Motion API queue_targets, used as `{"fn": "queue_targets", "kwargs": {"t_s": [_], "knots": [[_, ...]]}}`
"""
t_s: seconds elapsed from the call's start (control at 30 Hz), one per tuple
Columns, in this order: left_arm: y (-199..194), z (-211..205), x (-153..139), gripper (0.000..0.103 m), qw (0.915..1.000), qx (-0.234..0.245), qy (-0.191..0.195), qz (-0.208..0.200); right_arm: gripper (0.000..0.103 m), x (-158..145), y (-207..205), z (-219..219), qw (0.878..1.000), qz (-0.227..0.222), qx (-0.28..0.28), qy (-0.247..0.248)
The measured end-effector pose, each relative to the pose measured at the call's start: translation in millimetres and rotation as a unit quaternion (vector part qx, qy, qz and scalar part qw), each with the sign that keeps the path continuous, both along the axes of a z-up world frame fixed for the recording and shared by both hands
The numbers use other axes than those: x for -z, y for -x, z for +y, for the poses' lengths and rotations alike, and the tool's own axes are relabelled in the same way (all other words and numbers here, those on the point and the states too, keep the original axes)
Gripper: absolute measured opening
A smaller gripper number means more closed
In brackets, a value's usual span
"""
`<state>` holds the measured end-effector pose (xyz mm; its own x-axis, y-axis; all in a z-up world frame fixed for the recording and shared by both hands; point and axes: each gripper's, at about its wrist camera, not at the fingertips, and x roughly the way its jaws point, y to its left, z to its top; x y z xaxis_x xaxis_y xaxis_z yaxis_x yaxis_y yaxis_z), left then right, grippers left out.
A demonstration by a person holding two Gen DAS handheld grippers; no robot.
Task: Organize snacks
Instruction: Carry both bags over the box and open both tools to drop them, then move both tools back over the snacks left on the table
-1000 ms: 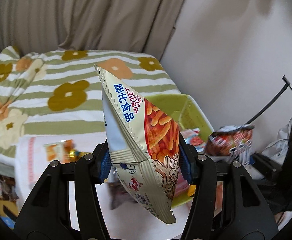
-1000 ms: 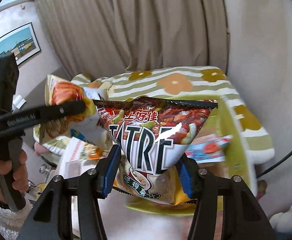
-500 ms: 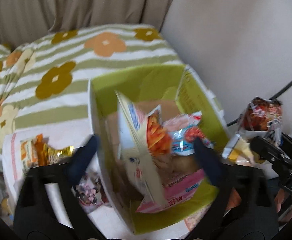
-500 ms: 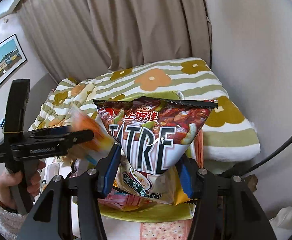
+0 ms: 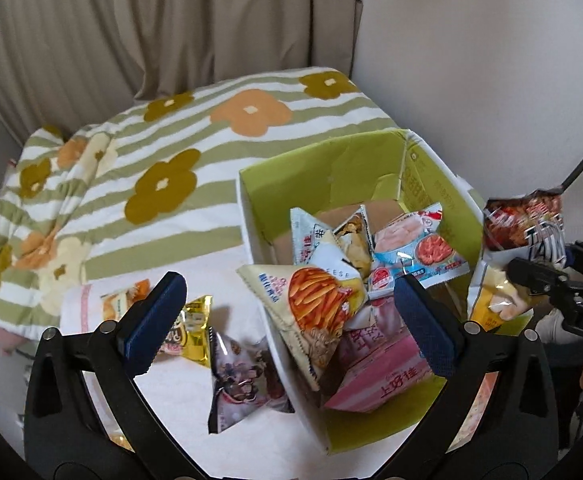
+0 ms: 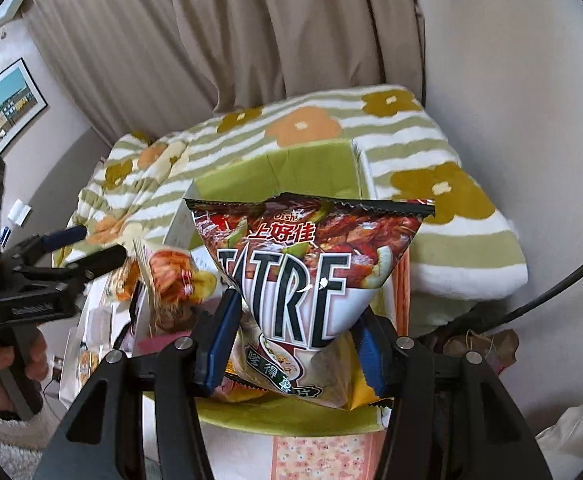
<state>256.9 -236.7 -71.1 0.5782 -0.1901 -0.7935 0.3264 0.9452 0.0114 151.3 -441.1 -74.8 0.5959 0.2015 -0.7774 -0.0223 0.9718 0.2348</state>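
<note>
I see the cream stick-snack bag point(image 5: 311, 312) tilted over the green box's point(image 5: 431, 184) near wall. The dark red chip bag point(image 6: 311, 272) hangs upright above that box.

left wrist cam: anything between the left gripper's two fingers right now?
Left wrist view: nothing is pinched. In the gap of the open left gripper show the grey snack bag on the white cloth and the released cream fries bag leaning over the green box's wall.

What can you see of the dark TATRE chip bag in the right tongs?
The TATRE chip bag is a glossy foil pouch, dark red-brown with grilled-meat artwork, big white letters on black and a serrated black top seal. It looks sealed and puffy. It stands upright, narrowing downward, with the right tongs clamping its lower part between blue pads. It hangs above the green box, with other packets behind it.
</note>
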Motion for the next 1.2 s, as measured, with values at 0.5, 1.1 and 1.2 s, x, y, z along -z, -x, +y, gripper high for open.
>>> {"fn": "queue_targets", "kwargs": {"t_s": [0.5,1.1,1.2], "knots": [[30,29,0,0.102,0.9988,-0.031,0.037,0.003,0.103,5,16,7,0.999,-0.031,-0.020,0.026],[97,88,-21,0.102,0.9894,-0.136,0.049,-0.014,0.103,-24,31,59,0.988,-0.078,-0.130,0.020],[109,109,-22,0.102,0.9851,-0.164,0.048,-0.017,0.103,-24,33,74,0.984,-0.083,-0.154,0.016]]}}
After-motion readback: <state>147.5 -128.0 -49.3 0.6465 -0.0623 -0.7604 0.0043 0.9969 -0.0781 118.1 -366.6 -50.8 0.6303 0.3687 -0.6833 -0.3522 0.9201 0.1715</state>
